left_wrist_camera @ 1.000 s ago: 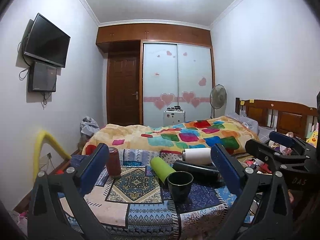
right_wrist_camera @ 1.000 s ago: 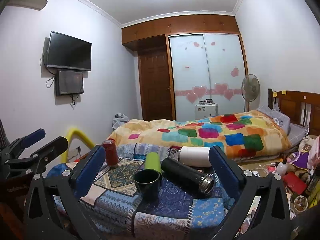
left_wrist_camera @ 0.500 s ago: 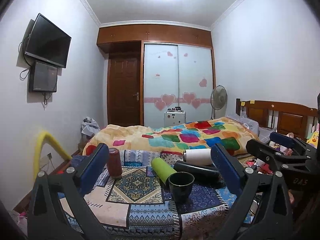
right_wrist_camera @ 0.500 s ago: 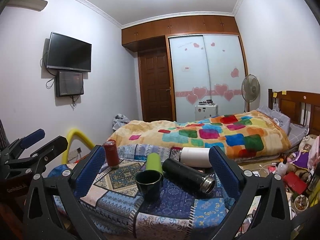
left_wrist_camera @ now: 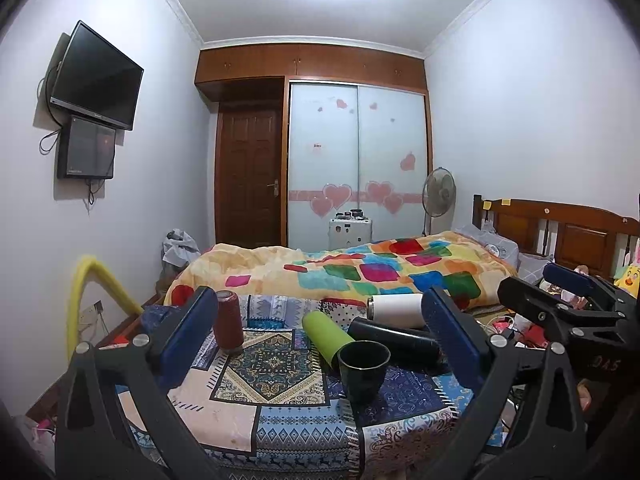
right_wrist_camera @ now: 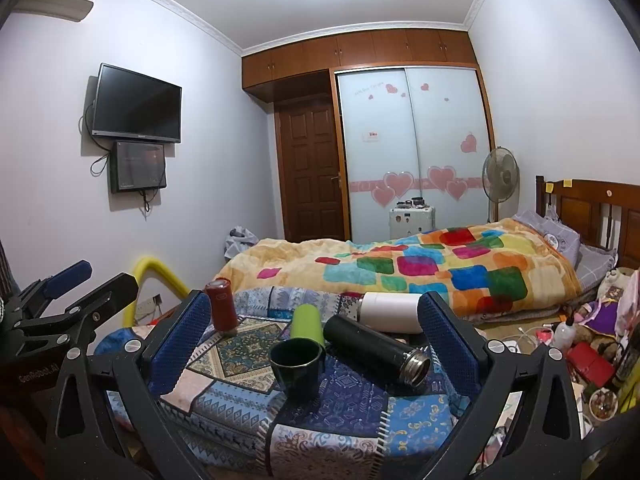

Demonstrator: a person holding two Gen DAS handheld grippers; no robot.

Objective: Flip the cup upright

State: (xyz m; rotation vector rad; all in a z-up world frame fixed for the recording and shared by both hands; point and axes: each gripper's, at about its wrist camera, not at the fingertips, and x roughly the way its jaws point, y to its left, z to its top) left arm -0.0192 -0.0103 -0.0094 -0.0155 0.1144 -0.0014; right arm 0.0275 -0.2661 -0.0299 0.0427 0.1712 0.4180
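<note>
A dark green cup (left_wrist_camera: 363, 364) stands upright, mouth up, on the patterned cloth (left_wrist_camera: 276, 408); it also shows in the right wrist view (right_wrist_camera: 297, 365). My left gripper (left_wrist_camera: 320, 344) is open and empty, held back from the cup with the cup between its fingers in view. My right gripper (right_wrist_camera: 312, 340) is open and empty, also back from the cup. A green bottle (left_wrist_camera: 324, 334), a black flask (right_wrist_camera: 376, 350) and a white flask (right_wrist_camera: 390, 312) lie on their sides behind the cup. A red bottle (left_wrist_camera: 228, 322) stands at the left.
The cloth covers a low table in front of a bed with a colourful quilt (left_wrist_camera: 360, 268). A yellow foam tube (left_wrist_camera: 86, 300) arches at the left wall. Clutter lies on the floor at the right (right_wrist_camera: 580, 352). Each gripper shows at the edge of the other's view.
Both grippers have drifted slightly; the cup and bottles sit a little differently in frame. Nothing was taken hold of or let go.
</note>
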